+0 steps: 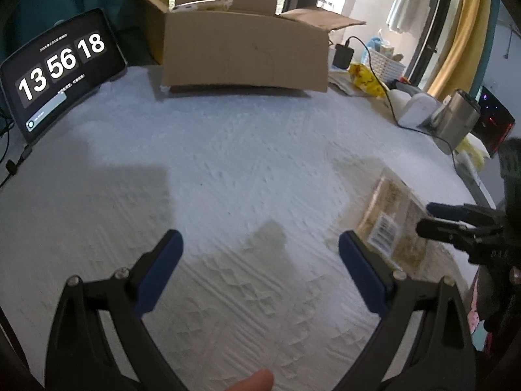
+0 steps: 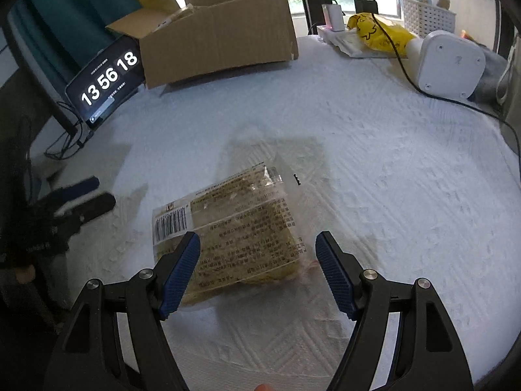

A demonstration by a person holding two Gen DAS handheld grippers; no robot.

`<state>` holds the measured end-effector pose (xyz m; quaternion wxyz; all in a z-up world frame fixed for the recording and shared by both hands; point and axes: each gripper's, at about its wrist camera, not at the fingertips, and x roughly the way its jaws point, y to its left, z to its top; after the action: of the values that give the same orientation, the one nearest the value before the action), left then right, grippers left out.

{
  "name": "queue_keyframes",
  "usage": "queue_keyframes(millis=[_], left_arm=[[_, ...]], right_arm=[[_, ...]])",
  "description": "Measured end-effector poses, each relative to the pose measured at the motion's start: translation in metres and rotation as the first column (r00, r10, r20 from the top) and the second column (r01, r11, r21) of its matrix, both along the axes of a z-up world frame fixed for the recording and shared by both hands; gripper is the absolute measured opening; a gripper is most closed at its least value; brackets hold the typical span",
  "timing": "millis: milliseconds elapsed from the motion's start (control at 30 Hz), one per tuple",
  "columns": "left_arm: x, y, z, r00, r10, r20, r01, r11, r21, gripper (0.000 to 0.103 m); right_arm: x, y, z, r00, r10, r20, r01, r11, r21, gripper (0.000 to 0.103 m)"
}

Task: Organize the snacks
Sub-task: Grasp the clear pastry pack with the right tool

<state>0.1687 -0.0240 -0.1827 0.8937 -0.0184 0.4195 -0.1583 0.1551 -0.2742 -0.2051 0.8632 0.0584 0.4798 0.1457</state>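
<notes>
Snack packet (image 2: 241, 228) flat on tablecloth (image 2: 390, 195), long axis diagonal (barcode end leftward), between released right claw (image 2: 257, 244).

cardboard box (image 1: 244, 49): contents mostly hidden behind its front wall | snack packet (image 2: 234, 228): near edge covered by right claw (image 2: 257, 244) finger, print too small to read | tablet (image 1: 58, 71): small text illegible | fingertip (image 1: 250, 383): cut off by bottom edge

a tablet clock (image 1: 62, 71) leans at the desk's (image 1: 228, 169) left edge. a white device (image 2: 451, 62), black cable (image 2: 400, 55) and white basket (image 2: 428, 16) sit far right.
</notes>
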Motion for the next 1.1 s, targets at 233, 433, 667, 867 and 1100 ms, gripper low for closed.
queue_keyframes(millis=[233, 433, 667, 867, 1100], left_arm=[[0.002, 0.010, 0.000, 1.000, 0.027, 0.003, -0.027, 1.000, -0.016, 0.097], [0.006, 0.016, 0.000, 0.999, 0.040, 0.003, -0.040, 0.999, -0.019, 0.097], [0.004, 0.023, 0.004, 0.998, 0.055, 0.019, -0.054, 0.998, -0.039, 0.097], [0.002, 0.023, 0.003, 0.999, 0.047, 0.022, -0.046, 0.998, -0.048, 0.097], [0.003, 0.038, 0.003, 0.996, 0.087, 0.023, -0.085, 0.995, -0.058, 0.097]], right_arm=[[0.023, 0.010, -0.001, 1.000, -0.006, 0.019, 0.006, 1.000, 0.008, 0.077], [0.029, 0.022, 0.007, 0.998, 0.007, 0.059, -0.007, 1.000, 0.008, 0.077], [0.011, 0.008, 0.007, 0.998, -0.047, 0.031, 0.047, 0.999, -0.018, 0.079], [0.009, 0.021, -0.010, 0.997, -0.049, -0.051, 0.049, 0.999, 0.001, 0.080], [0.037, 0.048, -0.010, 0.999, -0.012, -0.032, 0.012, 1.000, -0.015, 0.084]])
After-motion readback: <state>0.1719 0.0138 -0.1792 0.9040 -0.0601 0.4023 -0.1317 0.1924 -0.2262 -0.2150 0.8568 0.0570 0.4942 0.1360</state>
